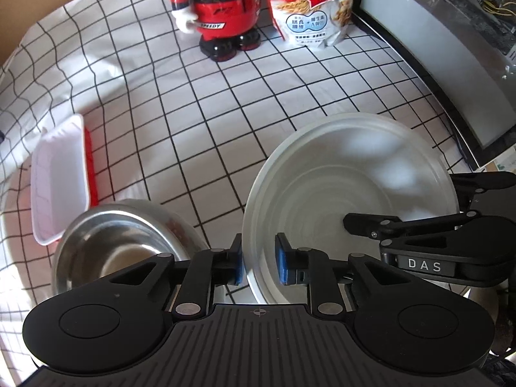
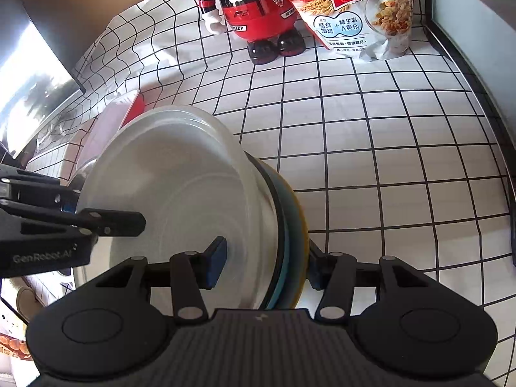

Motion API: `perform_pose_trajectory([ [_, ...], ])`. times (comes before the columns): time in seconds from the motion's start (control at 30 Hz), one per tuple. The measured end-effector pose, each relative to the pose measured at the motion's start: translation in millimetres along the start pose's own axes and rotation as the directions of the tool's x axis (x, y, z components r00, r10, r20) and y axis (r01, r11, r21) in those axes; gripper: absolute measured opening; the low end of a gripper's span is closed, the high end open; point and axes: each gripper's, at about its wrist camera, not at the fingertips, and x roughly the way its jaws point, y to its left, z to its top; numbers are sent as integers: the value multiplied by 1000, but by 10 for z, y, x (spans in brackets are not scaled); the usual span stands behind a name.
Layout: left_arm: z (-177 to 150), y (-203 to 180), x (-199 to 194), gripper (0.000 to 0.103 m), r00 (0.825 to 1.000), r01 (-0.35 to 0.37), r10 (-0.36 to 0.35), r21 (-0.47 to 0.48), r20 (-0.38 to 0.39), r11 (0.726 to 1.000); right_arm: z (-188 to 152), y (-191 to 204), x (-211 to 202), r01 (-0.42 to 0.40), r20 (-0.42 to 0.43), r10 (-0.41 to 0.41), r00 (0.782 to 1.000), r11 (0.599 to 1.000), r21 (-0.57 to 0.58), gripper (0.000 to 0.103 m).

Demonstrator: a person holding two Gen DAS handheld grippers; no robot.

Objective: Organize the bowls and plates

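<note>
Left tool (image 1: 258,262) straddles the white bowl's (image 1: 348,200) rim, pads apart; right tool (image 2: 264,266) grips the plate stack (image 2: 290,225).

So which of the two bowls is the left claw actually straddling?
The pale white bowl: its near rim sits between the left gripper's blue pads. The shiny steel bowl sits apart to its left, beside the white tray.

Bright daylight, fisheye-bent edges, perhaps slight motion blur.
</note>
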Motion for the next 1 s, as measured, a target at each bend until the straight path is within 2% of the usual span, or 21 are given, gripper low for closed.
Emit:
perform_pose_trajectory([
  [0.1, -23, 25, 3, 23, 1000, -12, 12, 12, 4, 1000, -11, 11, -41, 18, 25, -18, 1000, 1000, -6, 51],
  [0.43, -1, 107, -35, 23, 996, 84, -84, 7, 10, 996, -92, -40, -116, 57, 47, -59, 997, 998, 33, 51],
  [0.77, 97, 176, 41, 24, 995, 92, -91, 9, -32, 996, -114, -35, -336, 111, 145, -118, 982, 992, 57, 51],
  [1.0, 135, 167, 97, 25, 995, 85, -86, -13, -41, 996, -152, -39, -325, 97, 114, -105, 988, 992, 77, 51],
])
